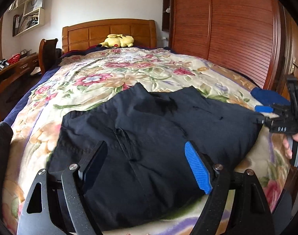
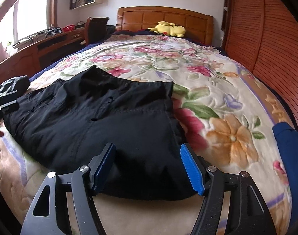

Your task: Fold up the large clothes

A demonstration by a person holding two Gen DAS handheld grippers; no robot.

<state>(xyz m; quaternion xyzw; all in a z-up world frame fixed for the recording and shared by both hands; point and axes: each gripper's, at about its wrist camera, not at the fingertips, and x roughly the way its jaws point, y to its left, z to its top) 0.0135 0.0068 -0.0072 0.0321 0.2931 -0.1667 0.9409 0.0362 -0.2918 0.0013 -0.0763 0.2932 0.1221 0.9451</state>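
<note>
A large black garment (image 1: 149, 137) lies folded in a broad flat bundle on the floral bedspread (image 1: 113, 72); it also shows in the right wrist view (image 2: 102, 117). My left gripper (image 1: 147, 166) is open, its fingers spread just above the garment's near edge. My right gripper (image 2: 147, 166) is open too, over the garment's near right corner. In the left wrist view the right gripper (image 1: 266, 111) shows at the garment's far right edge. In the right wrist view the left gripper (image 2: 4, 105) shows at the garment's left edge.
A yellow plush toy (image 1: 117, 41) lies by the wooden headboard (image 1: 109, 31). A wooden wardrobe (image 1: 227, 35) runs along the right of the bed. A desk (image 2: 51, 43) and chair (image 2: 96, 29) stand to the left. Something blue (image 2: 288, 148) lies at the bed's right edge.
</note>
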